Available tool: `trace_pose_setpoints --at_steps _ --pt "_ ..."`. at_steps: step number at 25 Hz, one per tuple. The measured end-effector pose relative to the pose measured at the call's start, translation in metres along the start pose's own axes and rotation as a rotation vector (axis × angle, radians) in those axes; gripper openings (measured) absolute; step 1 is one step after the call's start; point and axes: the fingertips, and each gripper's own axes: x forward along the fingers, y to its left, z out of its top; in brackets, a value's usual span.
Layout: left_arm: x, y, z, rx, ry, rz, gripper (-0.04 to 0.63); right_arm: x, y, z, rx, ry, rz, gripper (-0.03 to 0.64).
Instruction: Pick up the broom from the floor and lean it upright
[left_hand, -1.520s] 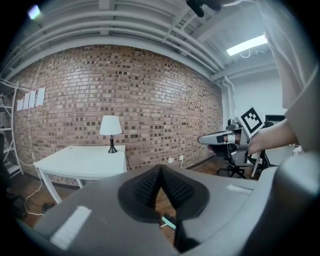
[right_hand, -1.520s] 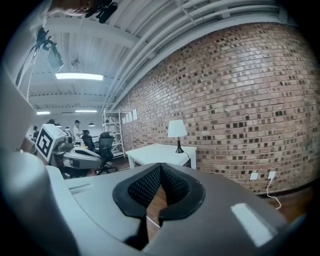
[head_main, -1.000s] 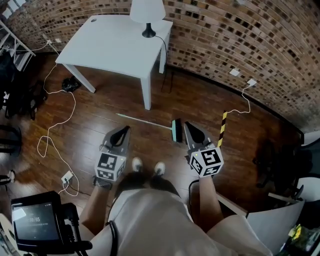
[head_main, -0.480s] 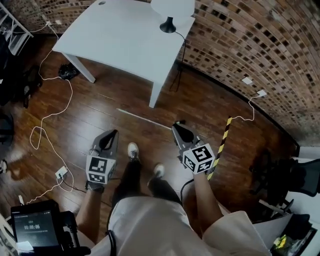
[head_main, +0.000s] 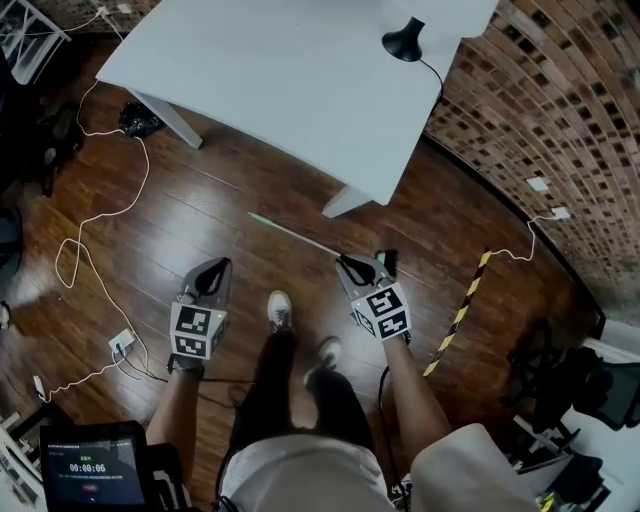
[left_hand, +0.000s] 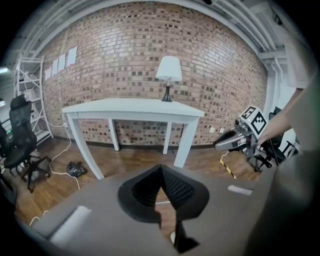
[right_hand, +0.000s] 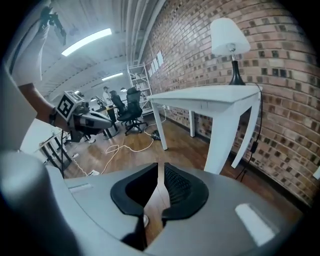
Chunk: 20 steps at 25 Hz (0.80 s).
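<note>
The broom lies flat on the wood floor: a thin pale handle (head_main: 295, 233) that runs right to a dark green head (head_main: 388, 262) near the table leg. My right gripper (head_main: 347, 262) hangs low over the handle's end, just left of the head. Its jaws are opening to a narrow slit with nothing between them (right_hand: 160, 167). My left gripper (head_main: 213, 268) hovers over bare floor well left of the broom. Its tips are together and it holds nothing (left_hand: 161, 169). The broom does not show in either gripper view.
A white table (head_main: 300, 80) with a black-footed lamp (head_main: 405, 42) stands just beyond the broom, its near leg (head_main: 345, 200) close to the handle. White cables (head_main: 100, 250) and a power strip (head_main: 122, 345) lie at the left, a yellow-black strip (head_main: 465, 310) at the right. My shoes (head_main: 280, 310) are between the grippers.
The person has stepped nearer the table and bent down. Both grippers have sunk toward the floor, the right one staying close by the broom head.
</note>
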Motion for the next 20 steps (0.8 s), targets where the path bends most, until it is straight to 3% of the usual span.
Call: trace_pose_setpoints --at_steps 6,12,20 --pt "0.066 0.026 -0.065 -0.074 0.022 0.01 0.0 0.079 -0.02 -0.071 -0.006 0.123 0.023 0.064" --pt "0.122 0.027 -0.132 -0.016 0.044 0.008 0.0 0.141 -0.04 -0.148 -0.044 0.196 0.024 0.074" --pt "0.179 0.03 -0.223 -0.033 0.08 0.034 0.0 0.232 -0.068 -0.229 -0.089 0.243 0.023 0.087"
